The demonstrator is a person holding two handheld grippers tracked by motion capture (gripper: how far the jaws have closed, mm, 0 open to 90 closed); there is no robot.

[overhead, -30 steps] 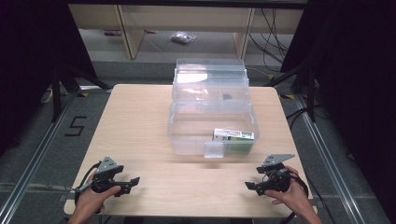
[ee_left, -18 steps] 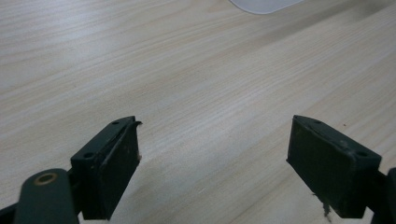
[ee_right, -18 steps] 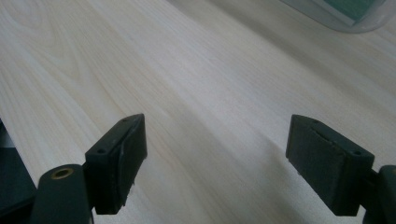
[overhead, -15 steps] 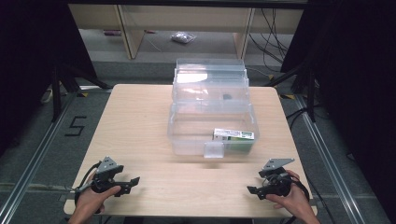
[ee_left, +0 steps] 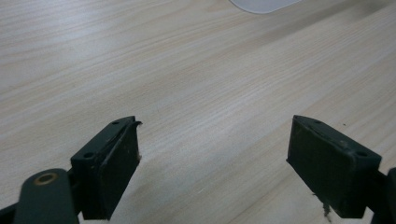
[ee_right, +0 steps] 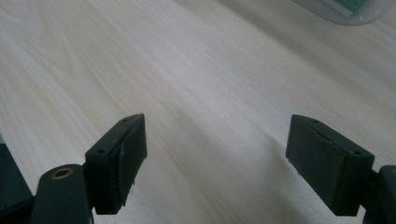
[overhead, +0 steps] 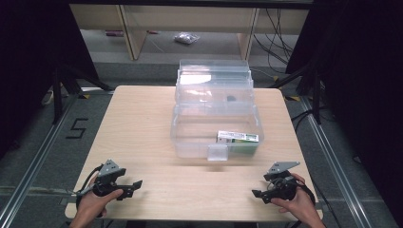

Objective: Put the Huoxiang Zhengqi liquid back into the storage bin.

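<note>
A clear plastic box [overhead: 190, 142] stands in the middle of the wooden table [overhead: 138, 123], its lid tilted open at the back. Inside, at its right front corner, lies a small green and white carton [overhead: 237, 138]. My left gripper [overhead: 134, 186] rests on the table near the front left edge, open, nothing between its fingers [ee_left: 114, 163]. My right gripper [overhead: 259, 194] rests near the front right edge, open too, its fingers [ee_right: 327, 161] over bare wood. Both point inward toward the table's middle.
A clear latch tab [overhead: 217, 152] hangs at the box's front. Beyond the table stand wooden shelf legs [overhead: 130, 33] with a plastic bag [overhead: 186, 38] on the floor. Metal rails [overhead: 38, 156] run along both table sides. A box corner [ee_right: 350, 9] shows far off in the right gripper view.
My right gripper has slid a little toward the front edge of the table. The left gripper has stayed where it was.
</note>
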